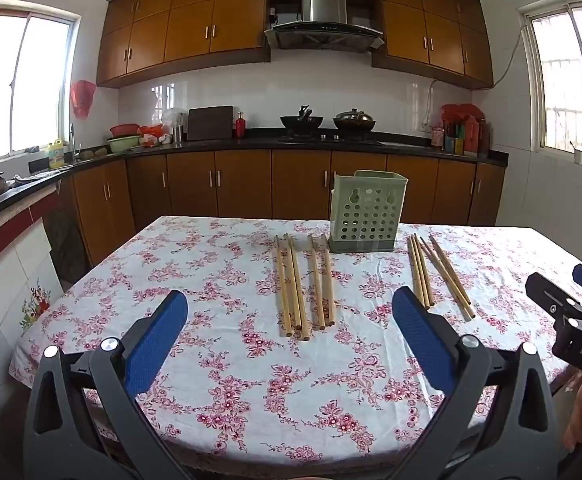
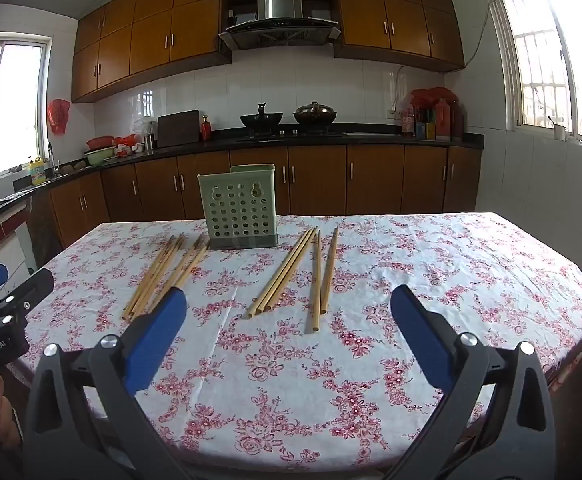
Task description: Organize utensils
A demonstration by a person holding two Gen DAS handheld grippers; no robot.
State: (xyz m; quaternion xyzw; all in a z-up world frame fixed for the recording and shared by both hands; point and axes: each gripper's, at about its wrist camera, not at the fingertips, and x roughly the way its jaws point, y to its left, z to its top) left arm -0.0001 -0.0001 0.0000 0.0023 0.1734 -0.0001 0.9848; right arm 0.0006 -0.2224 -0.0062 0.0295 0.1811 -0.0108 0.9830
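A pale green perforated utensil holder (image 1: 365,212) (image 2: 239,210) stands upright at the far middle of the table. Several wooden chopsticks (image 1: 305,286) (image 2: 169,276) lie flat to its left, and several more chopsticks (image 1: 437,274) (image 2: 297,276) lie to its right, all pointing roughly toward me. My left gripper (image 1: 289,312) hovers open over the near table, nothing between its blue pads, short of the left group. My right gripper (image 2: 289,312) is open too, empty, near the right group. Each gripper shows at the other view's edge: the right gripper (image 1: 571,304) and the left gripper (image 2: 7,300).
The table wears a white cloth with red flowers (image 1: 219,380) (image 2: 431,280). Behind it run brown cabinets and a dark counter (image 1: 251,144) with pots on a stove (image 1: 327,122), bottles and bowls. A hand (image 2: 3,412) holds the left gripper's handle.
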